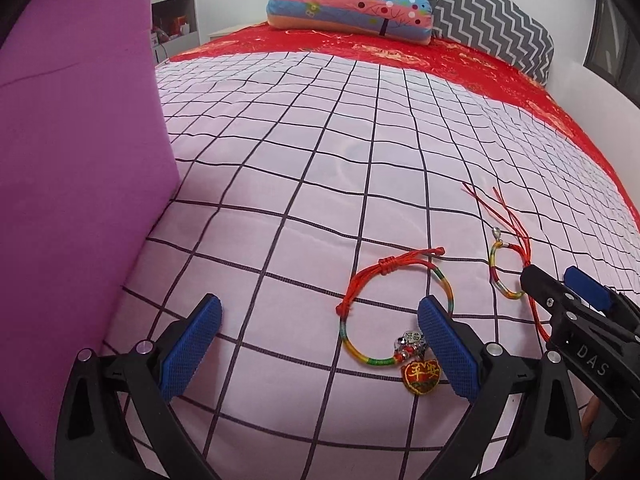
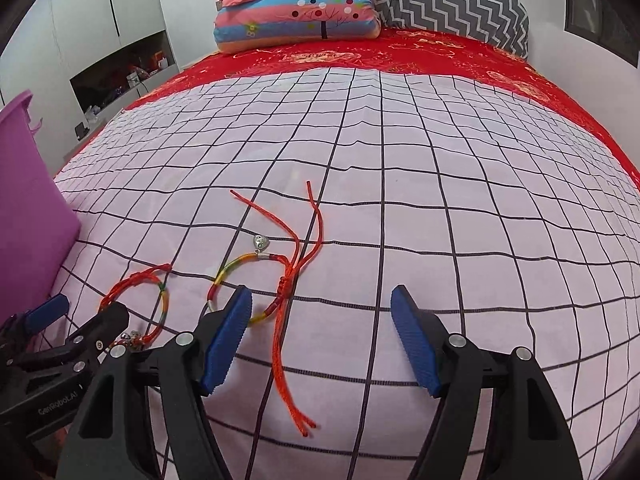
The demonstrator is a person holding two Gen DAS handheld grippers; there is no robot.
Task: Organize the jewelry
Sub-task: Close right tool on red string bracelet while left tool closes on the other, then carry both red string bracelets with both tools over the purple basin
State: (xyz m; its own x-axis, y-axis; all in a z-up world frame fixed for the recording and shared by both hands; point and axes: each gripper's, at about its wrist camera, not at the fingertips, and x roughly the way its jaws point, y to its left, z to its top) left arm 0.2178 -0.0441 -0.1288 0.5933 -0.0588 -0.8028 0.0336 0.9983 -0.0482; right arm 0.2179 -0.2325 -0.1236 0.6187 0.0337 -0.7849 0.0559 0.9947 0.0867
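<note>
Two woven bracelets lie on the checked bedspread [image 1: 304, 140]. The rainbow bracelet with bells and a red heart pouch [image 1: 421, 376] lies just inside the right finger of my left gripper [image 1: 320, 344], which is open and grips nothing. The second bracelet [image 2: 224, 272] has a silver heart charm and long red tails [image 2: 280, 360]. Its ring lies partly behind the left finger of my right gripper [image 2: 322, 340], and the tails run between the wide-open jaws. Each view also shows the other gripper: the right gripper [image 1: 550, 276] and the left gripper [image 2: 90, 306].
A purple bin [image 1: 80, 160] stands close on the left of the bed, also seen as the purple bin [image 2: 28, 220]. At the head of the bed, a red sheet [image 2: 400, 56] holds stacked pillows [image 2: 296, 20]. A white wall [image 1: 592, 92] borders the right side.
</note>
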